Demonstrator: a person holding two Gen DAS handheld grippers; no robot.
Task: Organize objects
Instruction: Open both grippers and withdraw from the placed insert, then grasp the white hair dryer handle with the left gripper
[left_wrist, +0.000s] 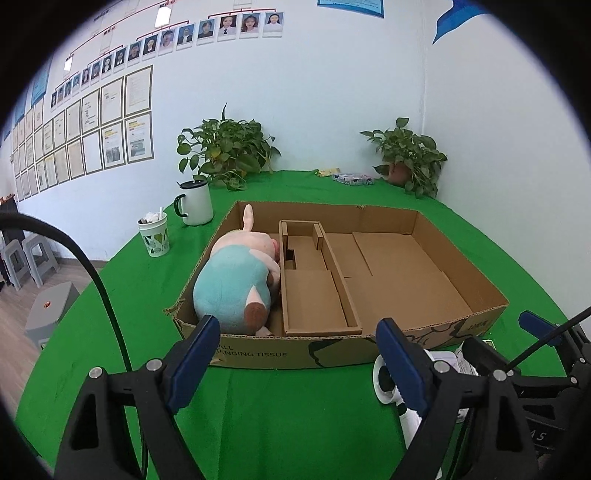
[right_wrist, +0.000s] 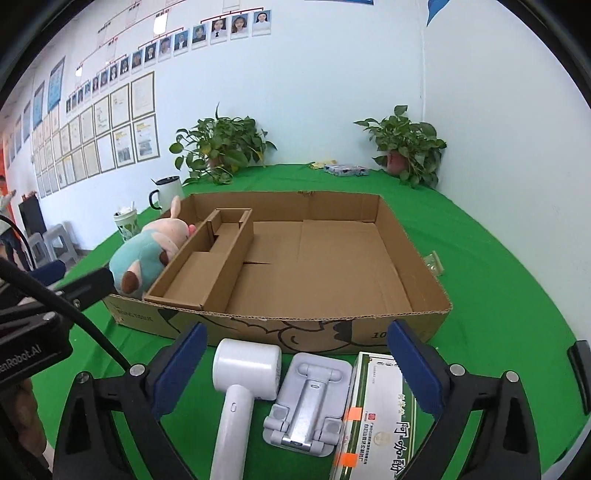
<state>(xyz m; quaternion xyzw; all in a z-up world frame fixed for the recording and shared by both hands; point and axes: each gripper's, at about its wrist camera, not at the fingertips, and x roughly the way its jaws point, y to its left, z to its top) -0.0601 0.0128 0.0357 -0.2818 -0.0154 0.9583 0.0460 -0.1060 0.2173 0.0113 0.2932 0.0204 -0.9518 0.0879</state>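
Observation:
A shallow cardboard box (left_wrist: 461, 266) (right_wrist: 406, 254) lies on the green table. A plush pig (left_wrist: 236, 280) (right_wrist: 147, 254) in a teal shirt lies in its left compartment. In front of the box lie a white handheld device (right_wrist: 243, 373) (left_wrist: 384, 384), a grey folding stand (right_wrist: 306, 402) and a green-and-white medicine box (right_wrist: 380, 417). My left gripper (left_wrist: 295, 354) is open and empty, just before the box's front wall. My right gripper (right_wrist: 295, 362) is open and empty, above these three items.
A white mug (left_wrist: 195, 201) and a paper cup (left_wrist: 155, 236) stand left of the box. Two potted plants (left_wrist: 225, 151) (left_wrist: 410, 155) and a small packet (left_wrist: 351, 179) sit at the back. A small clear bag (right_wrist: 434, 263) lies right of the box.

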